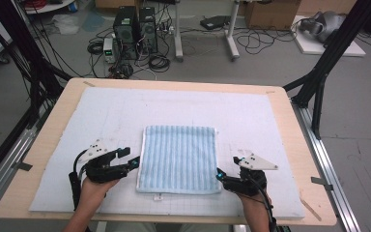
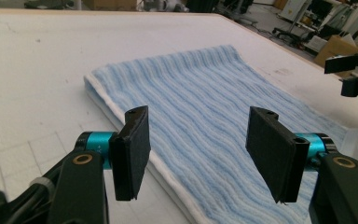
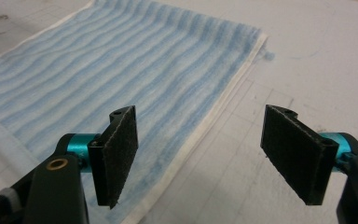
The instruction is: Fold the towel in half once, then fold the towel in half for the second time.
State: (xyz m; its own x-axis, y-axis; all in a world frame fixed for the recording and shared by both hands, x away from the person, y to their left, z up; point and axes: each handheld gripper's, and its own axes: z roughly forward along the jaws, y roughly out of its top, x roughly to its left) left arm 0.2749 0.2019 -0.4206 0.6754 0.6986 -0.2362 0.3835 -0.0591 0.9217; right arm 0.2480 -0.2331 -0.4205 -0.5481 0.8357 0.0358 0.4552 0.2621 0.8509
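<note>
Folded light-blue striped terry towel w/ white hem lies flat at centre-front of the table, on the white padded mat, which covers most of the light wood tabletop. Towel is roughly rectangular, stripes running front to back, small white tag poking out at its near edge.

Left black two-jaw gripper w/ teal joints sits just beside towel's left edge, held in person's left hand, grey plate on top. Left gripper view: jaws wide apart, nothing between them, towel's white hem running under the gap; left gripper hovers over that edge.

Right black two-jaw gripper is at towel's near-right corner, in person's right hand. Right gripper view: jaws wide apart, empty, right gripper over towel's hem and bare mat. Contact w/ towel can't tell.
</note>
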